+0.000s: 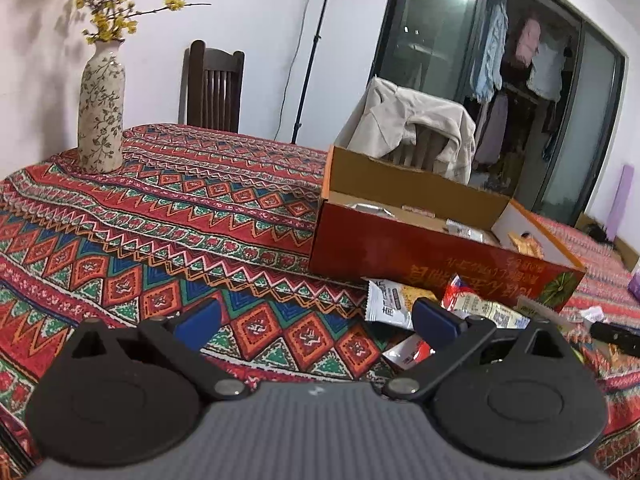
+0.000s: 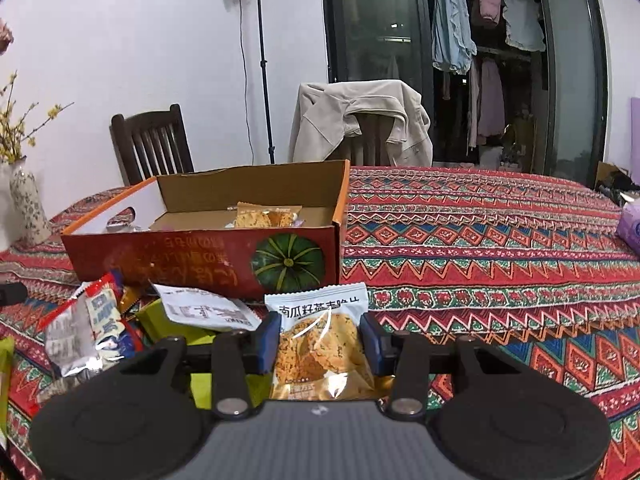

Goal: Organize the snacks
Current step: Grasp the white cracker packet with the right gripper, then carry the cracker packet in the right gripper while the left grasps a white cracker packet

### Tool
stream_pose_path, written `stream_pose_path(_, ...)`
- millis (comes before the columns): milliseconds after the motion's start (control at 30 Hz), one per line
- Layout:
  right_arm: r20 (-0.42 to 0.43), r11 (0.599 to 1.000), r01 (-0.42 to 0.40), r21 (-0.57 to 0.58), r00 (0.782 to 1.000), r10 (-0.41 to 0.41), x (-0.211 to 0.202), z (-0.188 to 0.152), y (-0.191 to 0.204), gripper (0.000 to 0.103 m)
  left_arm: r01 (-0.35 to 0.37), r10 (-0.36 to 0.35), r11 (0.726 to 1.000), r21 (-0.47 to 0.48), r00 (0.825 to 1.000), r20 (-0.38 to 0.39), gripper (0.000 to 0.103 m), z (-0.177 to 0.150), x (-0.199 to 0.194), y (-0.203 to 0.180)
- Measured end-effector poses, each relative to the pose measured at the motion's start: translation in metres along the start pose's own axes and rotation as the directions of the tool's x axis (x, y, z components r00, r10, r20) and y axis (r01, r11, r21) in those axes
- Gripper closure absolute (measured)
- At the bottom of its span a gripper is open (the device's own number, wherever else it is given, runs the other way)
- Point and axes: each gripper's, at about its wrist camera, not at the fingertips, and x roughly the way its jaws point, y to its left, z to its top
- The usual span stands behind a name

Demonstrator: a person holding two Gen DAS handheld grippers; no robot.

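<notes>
An open red cardboard box with a green pumpkin printed on it stands on the patterned tablecloth and has a crisp packet and other packets inside. My right gripper is shut on a white-topped packet of seed crisps, held upright just in front of the box. To its left lies a pile of loose snack packets, among them a white one. In the left wrist view my left gripper is open with nothing between its fingers, left of a white packet and the box.
A flowered vase with yellow blossoms stands at the table's far left. A dark wooden chair and a chair draped with a beige jacket stand behind the table, beside a light stand. A purple tissue pack lies far right.
</notes>
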Motion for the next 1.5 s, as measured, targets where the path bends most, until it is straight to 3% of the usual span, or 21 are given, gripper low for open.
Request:
stream_pose_path(333, 0.002, 1.000, 0.001, 0.025, 1.000, -0.001, 0.000, -0.004, -0.005, 0.061, -0.069, 0.078, 0.984, 0.162, 0.996, -0.052, 0.000, 0.028, 0.024, -0.032)
stream_pose_path(567, 0.017, 0.999, -0.004, 0.032, 1.000, 0.004, -0.003, -0.005, -0.006, 0.060, -0.099, 0.133, 0.976, 0.195, 0.977, -0.169, 0.000, 0.036, 0.075, -0.045)
stream_pose_path(767, 0.022, 0.999, -0.007, 0.043, 1.000, 0.006, -0.004, -0.006, -0.009, 0.060, 0.012, 0.039, 0.972, 0.236, 0.976, -0.214, 0.000, 0.030, 0.084, -0.070)
stream_pose_path(933, 0.024, 0.999, -0.012, 0.045, 1.000, 0.011, -0.005, -0.007, -0.009, 0.060, 0.014, 0.044, 0.967, 0.255, 0.975, -0.220, 0.000, 0.024, 0.090, -0.086)
stream_pose_path(1200, 0.023, 0.999, -0.016, 0.048, 1.000, 0.015, -0.004, -0.006, -0.010, 0.060, 0.014, 0.057, 0.969, 0.245, 0.958, -0.280, 0.000, 0.019, 0.103, -0.086)
stream_pose_path(1233, 0.022, 0.999, -0.015, 0.049, 1.000, 0.014, -0.004, -0.006, -0.010, 0.060, 0.014, 0.057, 0.970, 0.242, 0.958, -0.281, 0.002, 0.019, 0.103, -0.085)
stream_pose_path(1333, 0.019, 0.999, -0.012, 0.050, 1.000, 0.011, -0.003, -0.006, -0.010, 0.060, 0.019, 0.049, 0.971, 0.237, 0.959, -0.278, 0.023, 0.019, 0.102, -0.083)
stream_pose_path(1500, 0.015, 0.999, -0.010, 0.047, 1.000, 0.009, 0.000, -0.006, -0.009, 0.060, 0.023, 0.042, 0.972, 0.233, 0.963, -0.268, 0.033, 0.018, 0.097, -0.079)
